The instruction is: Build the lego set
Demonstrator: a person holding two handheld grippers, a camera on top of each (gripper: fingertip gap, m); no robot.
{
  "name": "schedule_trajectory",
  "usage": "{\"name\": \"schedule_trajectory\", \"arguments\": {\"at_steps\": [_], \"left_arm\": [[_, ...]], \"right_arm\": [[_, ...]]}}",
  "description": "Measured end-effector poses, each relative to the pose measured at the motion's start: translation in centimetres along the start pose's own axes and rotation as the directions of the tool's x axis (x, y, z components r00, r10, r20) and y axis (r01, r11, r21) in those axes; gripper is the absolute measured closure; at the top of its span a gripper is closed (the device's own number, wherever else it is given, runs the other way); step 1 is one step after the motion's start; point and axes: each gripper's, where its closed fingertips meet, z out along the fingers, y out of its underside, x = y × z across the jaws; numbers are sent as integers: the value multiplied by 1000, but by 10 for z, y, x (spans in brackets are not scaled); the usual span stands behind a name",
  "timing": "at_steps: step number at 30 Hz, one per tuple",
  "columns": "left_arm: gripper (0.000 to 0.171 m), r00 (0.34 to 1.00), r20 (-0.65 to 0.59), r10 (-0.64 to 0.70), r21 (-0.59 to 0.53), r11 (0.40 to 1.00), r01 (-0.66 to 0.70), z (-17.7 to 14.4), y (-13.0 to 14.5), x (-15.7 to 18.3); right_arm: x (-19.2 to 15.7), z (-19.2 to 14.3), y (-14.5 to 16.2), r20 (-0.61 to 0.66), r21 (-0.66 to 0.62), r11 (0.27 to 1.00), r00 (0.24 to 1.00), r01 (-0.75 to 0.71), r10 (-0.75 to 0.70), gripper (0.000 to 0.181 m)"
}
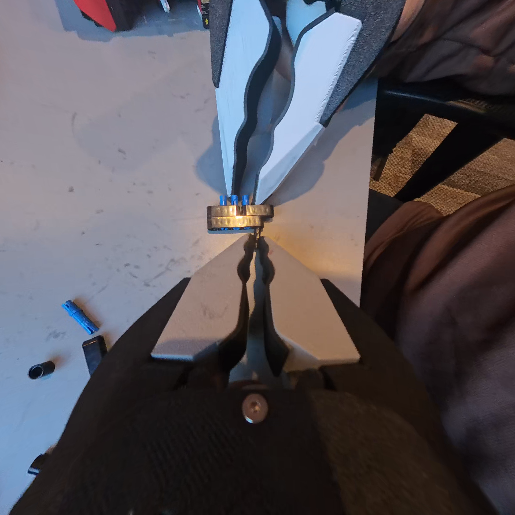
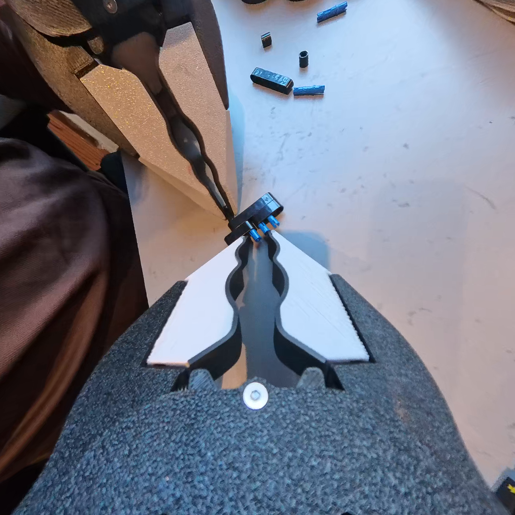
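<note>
The assembly of stacked beams point(image 1: 239, 218) hangs above the table point(image 1: 111, 167) near its edge, between the left gripper point(image 1: 255, 245) and the right gripper point(image 2: 257, 241). Three pins point(image 2: 263, 227) project toward the right gripper, perhaps touching its tips. Loose pieces point(image 2: 289, 80) lie on the table well behind.

No writing can be read with any certainty. A loose black beam point(image 2: 271, 80) on the table point(image 2: 390, 195) bears raised moulded marks too faint to make out, and a yellow-and-black sticker point(image 1: 206, 16) at the top edge shows only a small arrow sign.
</note>
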Motion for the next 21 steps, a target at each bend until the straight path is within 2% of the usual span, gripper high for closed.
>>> {"name": "schedule_trajectory", "arguments": {"at_steps": [5, 8, 12, 13, 15, 21], "left_arm": [[171, 999, 42, 12, 1, 1000, -12, -1, 0, -3], [171, 994, 108, 5, 11, 1000, -7, -1, -1, -11], [170, 990, 134, -37, 29, 999, 33, 1, -3, -17], [170, 990, 136, -38, 29, 999, 35, 0, -3, -17], [170, 991, 126, -53, 31, 998, 50, 0, -2, -15], [148, 985, 61, -162, 66, 985, 158, -2, -5, -11]], "right_arm": [[3, 2, -2, -57, 0, 999, 997, 47, -47, 169], [11, 2, -4, -102, 7, 999, 994, 32, -31, 168], [14, -1, -6, -67, 27, 1000, 998, -12, 14, 172], [14, -2, -7, -55, 36, 999, 998, -23, 25, 169], [16, -6, -10, -52, 65, 997, 998, -30, 33, 152], [23, -13, -3, -116, 55, 998, 993, -8, 14, 152]]}}
